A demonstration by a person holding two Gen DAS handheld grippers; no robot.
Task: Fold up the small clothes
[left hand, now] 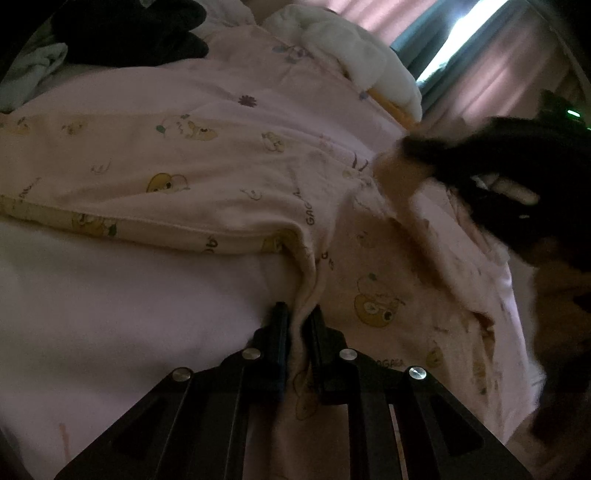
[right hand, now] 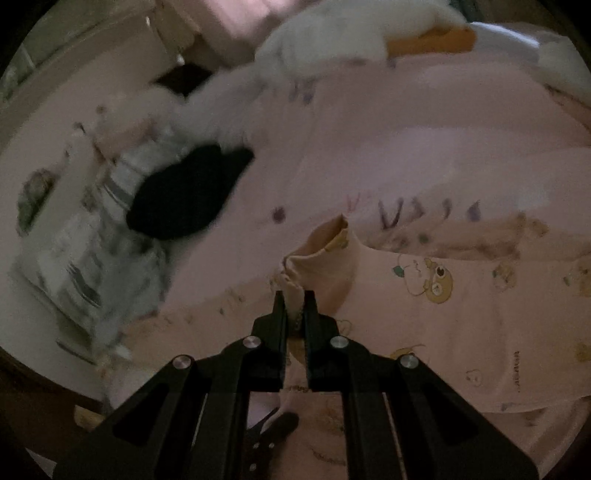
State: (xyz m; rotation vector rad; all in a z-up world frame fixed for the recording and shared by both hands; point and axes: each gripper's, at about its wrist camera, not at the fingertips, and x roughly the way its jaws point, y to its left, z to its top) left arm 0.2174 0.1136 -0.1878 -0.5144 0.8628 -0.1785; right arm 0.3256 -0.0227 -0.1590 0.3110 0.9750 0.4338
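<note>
A small pink garment with yellow cartoon prints [left hand: 207, 162] lies spread on a pink bed sheet [left hand: 110, 302]. My left gripper [left hand: 300, 310] is shut on a fold of its edge. My right gripper [right hand: 295, 295] is shut on another corner of the same garment [right hand: 461, 306], which bunches up in front of the fingertips. In the left wrist view the right gripper [left hand: 406, 147] appears blurred at the right, holding the cloth lifted. The left gripper's dark tip [right hand: 277, 424] shows low in the right wrist view.
A dark garment [right hand: 184, 192] and striped clothes [right hand: 74, 266] lie in a pile at the left of the right view. The dark garment [left hand: 129, 33] also shows at top left. A white fluffy item [left hand: 369, 62] lies by a window [left hand: 465, 37] with pink curtains.
</note>
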